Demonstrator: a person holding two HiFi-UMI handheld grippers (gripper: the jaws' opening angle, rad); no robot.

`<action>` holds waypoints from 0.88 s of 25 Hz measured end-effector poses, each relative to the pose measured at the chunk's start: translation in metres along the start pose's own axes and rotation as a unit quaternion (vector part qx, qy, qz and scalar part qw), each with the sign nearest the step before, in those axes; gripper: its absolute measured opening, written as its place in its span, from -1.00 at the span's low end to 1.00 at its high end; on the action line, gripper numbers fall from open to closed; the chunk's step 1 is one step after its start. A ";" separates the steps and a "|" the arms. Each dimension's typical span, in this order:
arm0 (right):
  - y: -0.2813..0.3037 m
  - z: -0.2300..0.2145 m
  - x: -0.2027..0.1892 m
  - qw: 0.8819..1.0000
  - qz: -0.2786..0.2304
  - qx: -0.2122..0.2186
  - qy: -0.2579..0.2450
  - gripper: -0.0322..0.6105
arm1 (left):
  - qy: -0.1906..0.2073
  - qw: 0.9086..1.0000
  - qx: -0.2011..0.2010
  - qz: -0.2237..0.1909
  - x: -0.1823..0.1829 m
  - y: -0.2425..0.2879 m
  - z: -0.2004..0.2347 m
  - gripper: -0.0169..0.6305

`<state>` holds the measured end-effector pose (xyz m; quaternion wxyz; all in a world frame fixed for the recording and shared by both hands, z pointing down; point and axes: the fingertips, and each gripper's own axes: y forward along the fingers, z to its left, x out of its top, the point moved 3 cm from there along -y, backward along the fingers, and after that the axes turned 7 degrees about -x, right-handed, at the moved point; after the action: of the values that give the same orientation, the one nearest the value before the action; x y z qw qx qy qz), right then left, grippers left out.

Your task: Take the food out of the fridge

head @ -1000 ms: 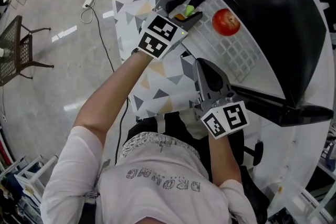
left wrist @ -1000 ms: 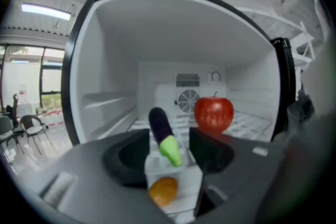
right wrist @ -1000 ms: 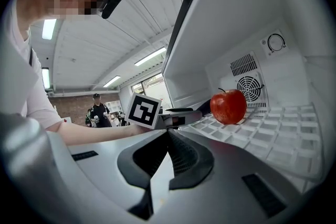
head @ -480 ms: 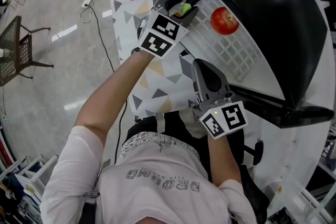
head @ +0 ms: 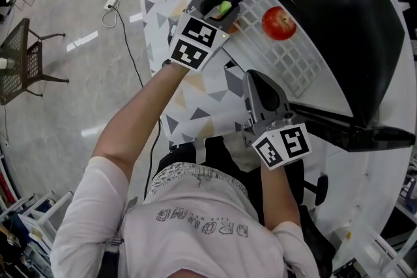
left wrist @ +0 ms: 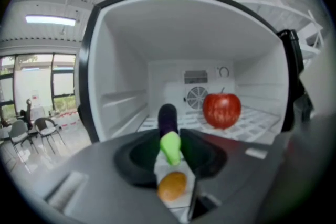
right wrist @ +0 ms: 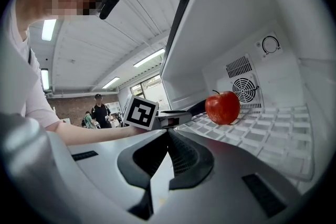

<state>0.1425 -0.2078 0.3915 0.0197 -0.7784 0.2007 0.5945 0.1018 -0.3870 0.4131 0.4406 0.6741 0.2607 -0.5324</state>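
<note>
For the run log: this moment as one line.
left gripper: jaws just closed onto purple green-stemmed toy eggplant | right gripper: shut, empty | red apple: on white fridge shelf

Apple (left wrist: 221,109): red, faint pale speckle. Eggplant (left wrist: 168,117): dark purple body, bright green cap. Small round item (left wrist: 171,186) below it: orange. Fridge (left wrist: 123,76) interior: white; door seal: black. Shelf grid (head: 290,68): white. Cloth (head: 195,97): white with grey and beige triangles. Left gripper (head: 227,8) and right gripper (right wrist: 169,136): grey, cubes with black-and-white square markers. Shirt (head: 195,231): white, grey lettering.
</note>
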 end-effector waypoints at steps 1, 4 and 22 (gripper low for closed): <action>-0.001 0.000 0.001 1.000 -0.001 -0.001 -0.001 -0.90 | 0.000 1.000 0.001 -0.003 0.001 -0.004 0.000 -0.56; -0.005 0.002 0.003 1.000 -0.006 -0.004 -0.002 -0.90 | -0.001 1.000 0.003 -0.013 0.004 -0.019 -0.002 -0.56; -0.027 0.039 -0.002 1.000 -0.012 -0.005 -0.007 -0.90 | -0.012 0.998 0.022 -0.050 0.004 -0.135 -0.024 -0.56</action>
<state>0.1156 -0.1718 0.3762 0.0245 -0.7766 0.1879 0.6009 0.0034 -0.3023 0.3677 0.4014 0.6634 0.2776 -0.5672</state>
